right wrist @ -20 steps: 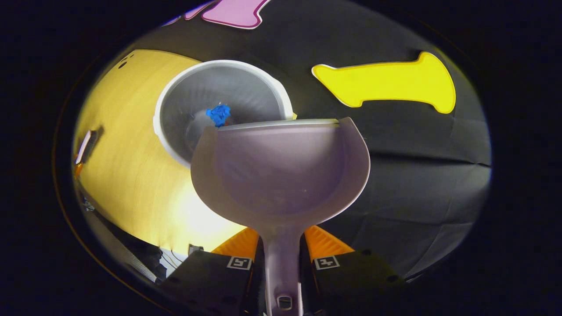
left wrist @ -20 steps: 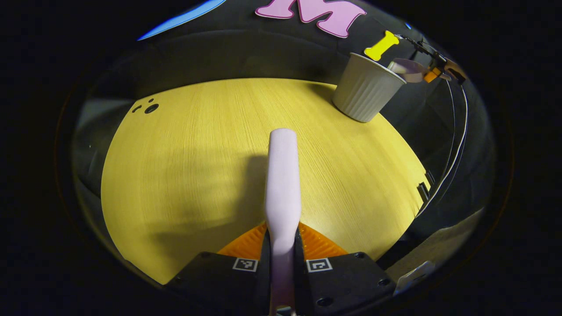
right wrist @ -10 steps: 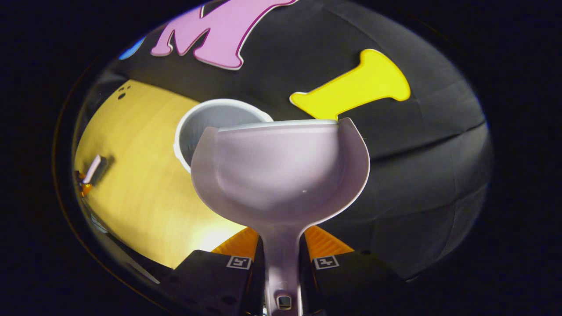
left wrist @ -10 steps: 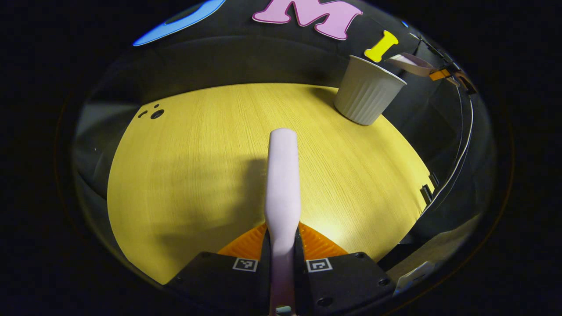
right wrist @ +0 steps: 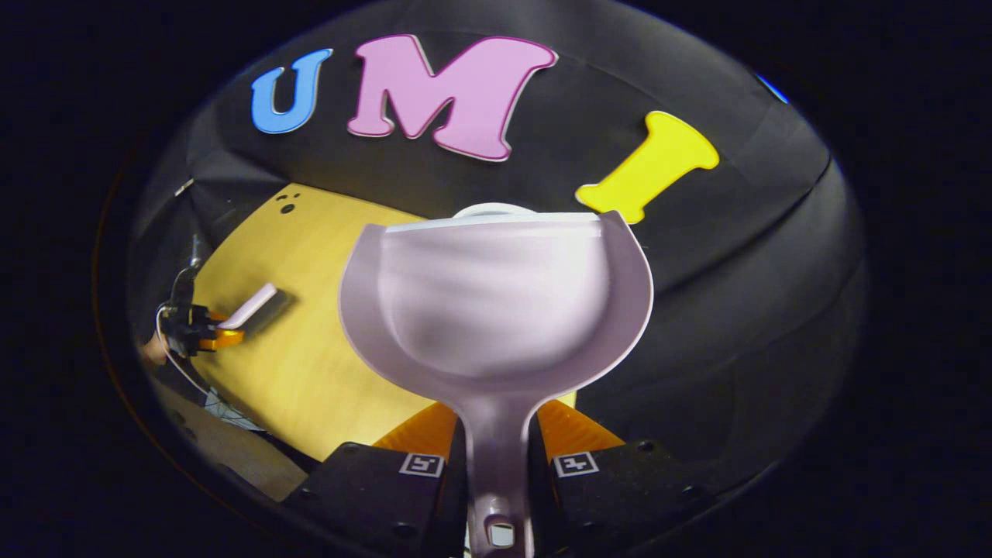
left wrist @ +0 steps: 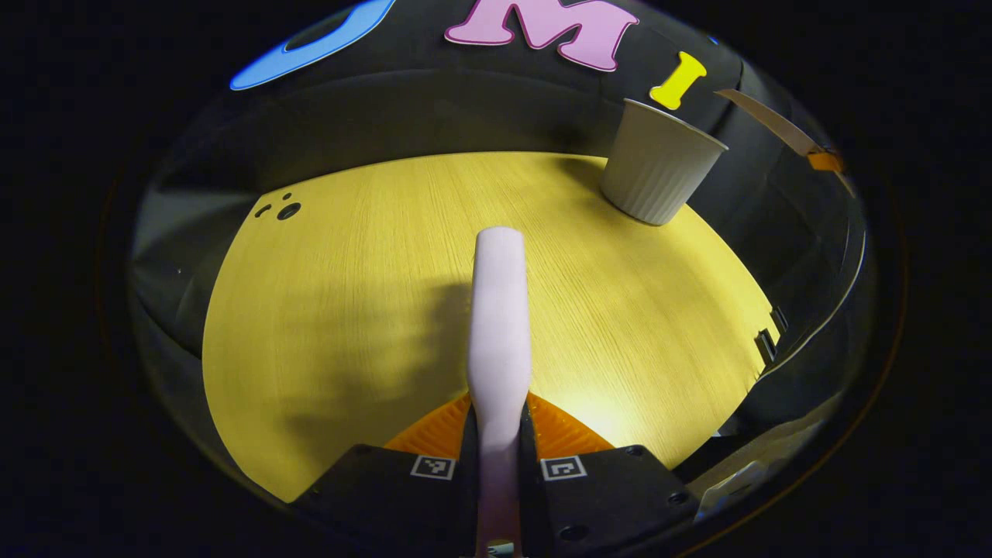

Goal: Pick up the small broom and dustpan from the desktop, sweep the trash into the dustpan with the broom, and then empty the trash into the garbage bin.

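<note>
My left gripper (left wrist: 500, 425) is shut on the pale lilac small broom (left wrist: 500, 310), which points forward above the yellow desktop (left wrist: 349, 310). The ribbed white garbage bin (left wrist: 659, 167) stands at the desk's far right corner. Right of the bin, the dustpan (left wrist: 763, 120) shows edge-on in the air, held by my right gripper (left wrist: 825, 161). In the right gripper view, my right gripper (right wrist: 496, 434) is shut on the handle of the lilac dustpan (right wrist: 496, 302); its pan looks bare. The bin's rim (right wrist: 488, 209) peeks over the pan's front edge. Far left over the desk, the left gripper (right wrist: 205, 335) holds the broom (right wrist: 249, 305).
Small dark holes (left wrist: 283, 209) mark the desk's far left corner. A thin cable (left wrist: 814, 310) hangs past the desk's right edge, near a dark bracket (left wrist: 767, 345). A hand (right wrist: 151, 353) is behind the left gripper. The black cloth wall backs the desk.
My right gripper has tipped the dustpan back up and away from the bin; the bin's inside with the blue trash has dropped behind the pan. The left gripper with the broom barely shifted.
</note>
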A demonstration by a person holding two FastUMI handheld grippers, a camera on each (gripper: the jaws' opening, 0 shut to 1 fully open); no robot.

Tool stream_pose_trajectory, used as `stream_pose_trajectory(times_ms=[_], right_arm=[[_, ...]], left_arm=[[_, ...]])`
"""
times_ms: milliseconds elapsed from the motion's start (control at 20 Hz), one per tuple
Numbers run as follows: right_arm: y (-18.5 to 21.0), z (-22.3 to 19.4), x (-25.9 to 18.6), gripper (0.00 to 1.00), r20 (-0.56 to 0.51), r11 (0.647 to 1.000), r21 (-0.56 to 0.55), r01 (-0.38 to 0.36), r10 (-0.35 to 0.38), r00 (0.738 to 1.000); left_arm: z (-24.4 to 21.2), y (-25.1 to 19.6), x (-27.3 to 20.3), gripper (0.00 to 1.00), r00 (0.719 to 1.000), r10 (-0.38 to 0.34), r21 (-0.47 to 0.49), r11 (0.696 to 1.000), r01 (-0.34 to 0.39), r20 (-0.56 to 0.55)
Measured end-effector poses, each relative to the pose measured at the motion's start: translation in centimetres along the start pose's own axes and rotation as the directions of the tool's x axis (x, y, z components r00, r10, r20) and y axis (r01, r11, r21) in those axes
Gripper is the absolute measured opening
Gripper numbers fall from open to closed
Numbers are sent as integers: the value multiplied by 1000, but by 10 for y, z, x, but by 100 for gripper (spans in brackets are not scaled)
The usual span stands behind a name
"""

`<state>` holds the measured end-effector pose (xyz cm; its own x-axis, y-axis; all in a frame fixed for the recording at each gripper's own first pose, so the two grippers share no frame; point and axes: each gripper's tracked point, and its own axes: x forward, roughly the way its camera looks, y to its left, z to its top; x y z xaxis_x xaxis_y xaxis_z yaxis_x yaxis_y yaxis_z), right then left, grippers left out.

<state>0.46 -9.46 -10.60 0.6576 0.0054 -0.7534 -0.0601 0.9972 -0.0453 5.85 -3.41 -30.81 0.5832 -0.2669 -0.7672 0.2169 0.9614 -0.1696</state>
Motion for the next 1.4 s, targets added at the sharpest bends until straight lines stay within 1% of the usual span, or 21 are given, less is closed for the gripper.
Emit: stream_pose_trajectory(times_ms=[50,200,250,300,500,550,600,650,700,750,850,950,1000,1100,1200,1250,1400], right_arm=[[18,-12,2,36,-13,999,7,-37,37,999],[70,-51,17,36,-54,991,41,-129,131,990],[85,-63,25,34,-62,987,55,-148,152,986],[99,-76,35,36,-78,985,67,-162,167,983],[154,-124,77,36,-113,977,89,-196,205,972],[167,-138,92,36,-132,974,91,-207,218,967],[176,-149,106,36,-147,974,90,-210,221,964],[181,-160,117,37,-167,974,83,-209,220,961],[181,-169,128,37,-182,976,80,-202,213,960],[181,-178,137,37,-198,977,88,-196,210,957],[187,-192,152,36,-212,973,128,-190,214,953],[192,-203,161,36,-225,970,155,-187,219,950],[190,-207,163,37,-225,971,161,-179,213,951],[193,-208,166,36,-225,969,183,-166,206,952],[194,-211,166,39,-231,962,217,-165,215,949],[193,-212,165,36,-226,958,231,-168,221,949],[193,-216,167,37,-229,960,223,-169,220,948]], left_arm=[[2,1,1,26,1000,8,4,1000,-8,2],[5,6,3,26,999,35,22,999,-35,-3],[5,7,4,26,999,41,24,999,-41,-5],[6,7,5,24,999,45,24,999,-45,-8],[6,9,12,26,997,68,28,997,-68,-19],[6,10,16,24,997,78,38,996,-77,-24],[4,11,19,25,996,88,52,995,-87,-30],[2,11,20,24,995,96,67,993,-94,-34],[1,11,22,26,994,104,81,992,-100,-39],[1,12,27,24,993,111,90,990,-107,-40],[3,16,38,26,991,124,99,988,-119,-41],[4,19,48,24,989,138,96,986,-133,-48],[5,20,51,26,988,145,96,985,-140,-50],[4,22,57,24,986,158,103,983,-152,-54],[2,24,63,26,984,167,110,981,-159,-62],[1,24,65,26,983,170,110,981,-162,-66],[-1,25,71,28,982,174,107,980,-165,-73]])
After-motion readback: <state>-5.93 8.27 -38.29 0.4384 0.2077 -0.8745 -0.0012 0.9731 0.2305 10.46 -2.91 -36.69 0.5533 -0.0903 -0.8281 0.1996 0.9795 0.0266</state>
